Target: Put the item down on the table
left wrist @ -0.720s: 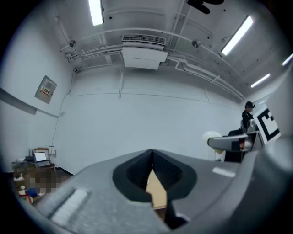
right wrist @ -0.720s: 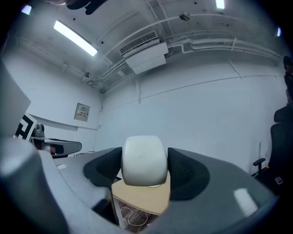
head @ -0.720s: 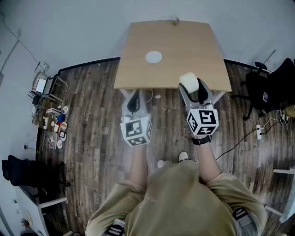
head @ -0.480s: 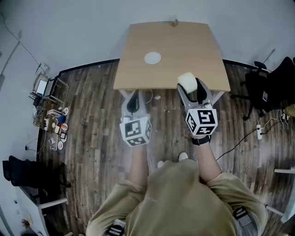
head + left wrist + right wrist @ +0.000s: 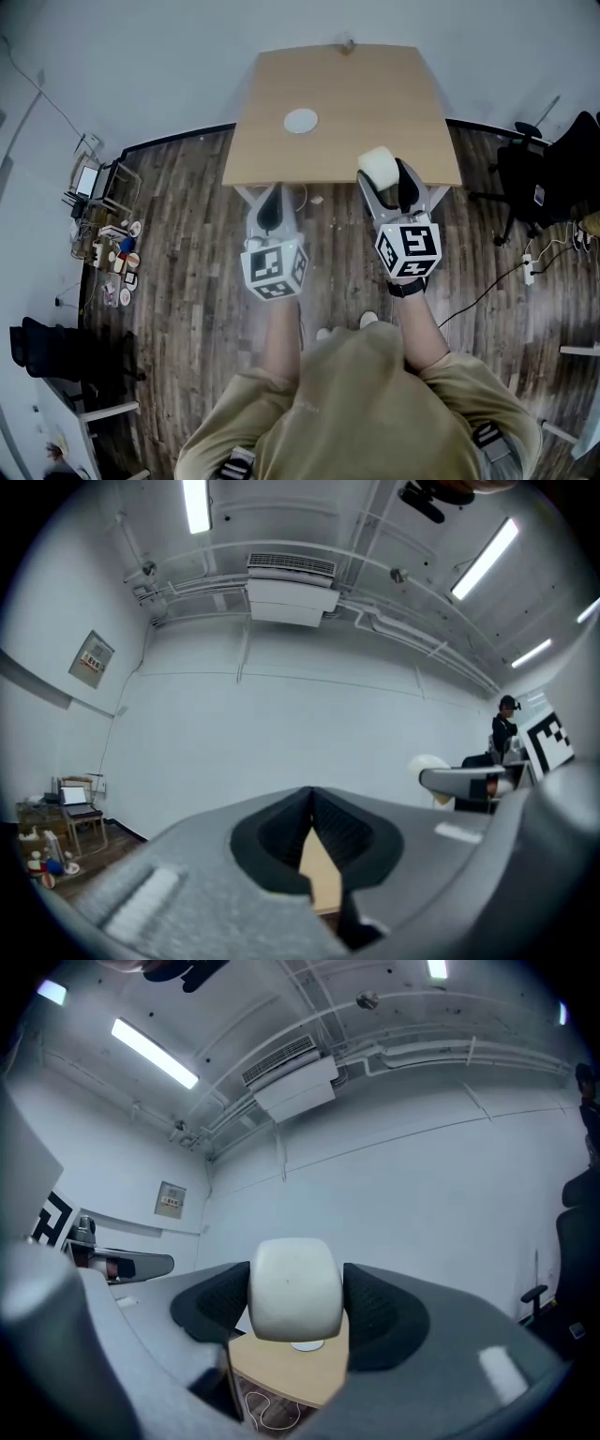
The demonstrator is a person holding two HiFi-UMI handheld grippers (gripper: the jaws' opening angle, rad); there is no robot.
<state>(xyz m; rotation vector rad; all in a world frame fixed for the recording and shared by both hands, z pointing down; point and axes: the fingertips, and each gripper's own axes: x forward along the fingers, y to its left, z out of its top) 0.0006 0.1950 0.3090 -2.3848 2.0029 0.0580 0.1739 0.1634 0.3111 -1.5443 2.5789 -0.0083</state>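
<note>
My right gripper (image 5: pixel 386 174) (image 5: pixel 295 1302) is shut on a white rounded block (image 5: pixel 378 166) (image 5: pixel 294 1289), held upright between the dark pads above the near right edge of the wooden table (image 5: pixel 375 94). Below the block, in the right gripper view, the tabletop (image 5: pixel 281 1372) shows. My left gripper (image 5: pixel 269 208) (image 5: pixel 314 836) hangs in front of the table's near left edge with its jaws pressed together and nothing between them. A white round disc (image 5: pixel 300 121) lies on the table towards the left.
The floor (image 5: pixel 187 244) is dark wood planks. A black office chair (image 5: pixel 553 178) stands at the right, with cables on the floor beside it. Small clutter and a low rack (image 5: pixel 98 234) sit at the left wall. A small object (image 5: pixel 345 43) rests at the table's far edge.
Both grippers and the white block have shifted slightly forward towards the table. The grip on the block is unchanged.
</note>
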